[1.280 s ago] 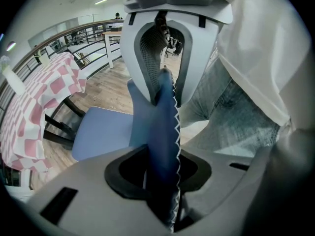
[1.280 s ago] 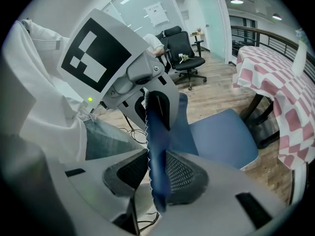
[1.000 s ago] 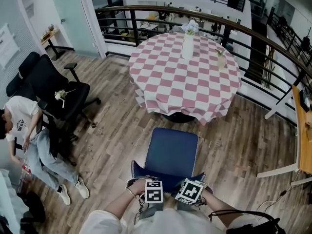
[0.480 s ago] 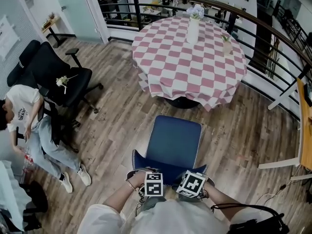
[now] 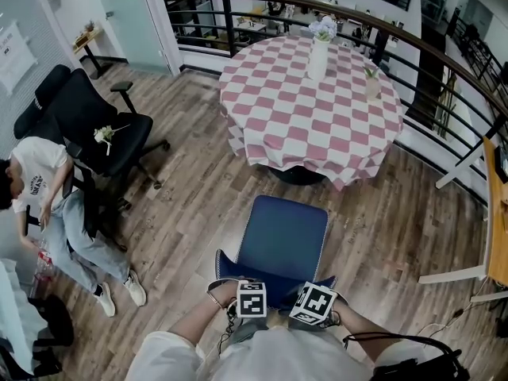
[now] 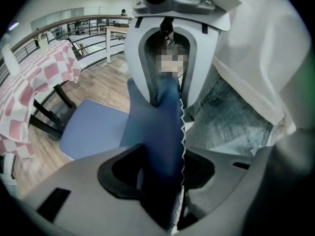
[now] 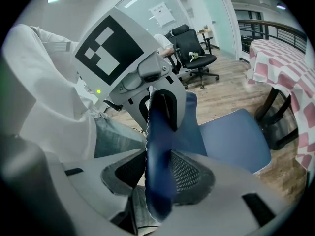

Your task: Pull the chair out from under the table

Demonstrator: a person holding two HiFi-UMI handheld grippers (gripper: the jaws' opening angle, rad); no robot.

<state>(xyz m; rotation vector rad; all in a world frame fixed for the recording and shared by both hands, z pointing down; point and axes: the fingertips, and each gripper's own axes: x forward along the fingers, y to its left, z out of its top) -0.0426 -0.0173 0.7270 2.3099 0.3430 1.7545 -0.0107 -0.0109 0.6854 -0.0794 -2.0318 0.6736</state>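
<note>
The blue chair (image 5: 284,232) stands on the wood floor, its seat clear of the round table with the pink checked cloth (image 5: 313,101). Both grippers are on the top edge of its backrest (image 5: 274,276), just in front of me. My left gripper (image 5: 251,289) has the blue backrest (image 6: 157,127) between its jaws (image 6: 160,168), which are opening with the pads still against it. My right gripper (image 5: 311,292) straddles the same edge (image 7: 160,132); its jaws (image 7: 157,173) are opening too, mesh pads still touching the fabric. Each gripper shows in the other's view.
A black office chair (image 5: 95,133) with a flower on it stands at the left, and a person (image 5: 48,205) sits beside it. A dark railing (image 5: 444,62) curves behind the table. A vase (image 5: 319,54) stands on the cloth. A wooden desk edge (image 5: 496,213) is at the right.
The head view has shifted a little, so the table and chair sit slightly further right in the picture. Both grippers stay on the backrest's top edge.
</note>
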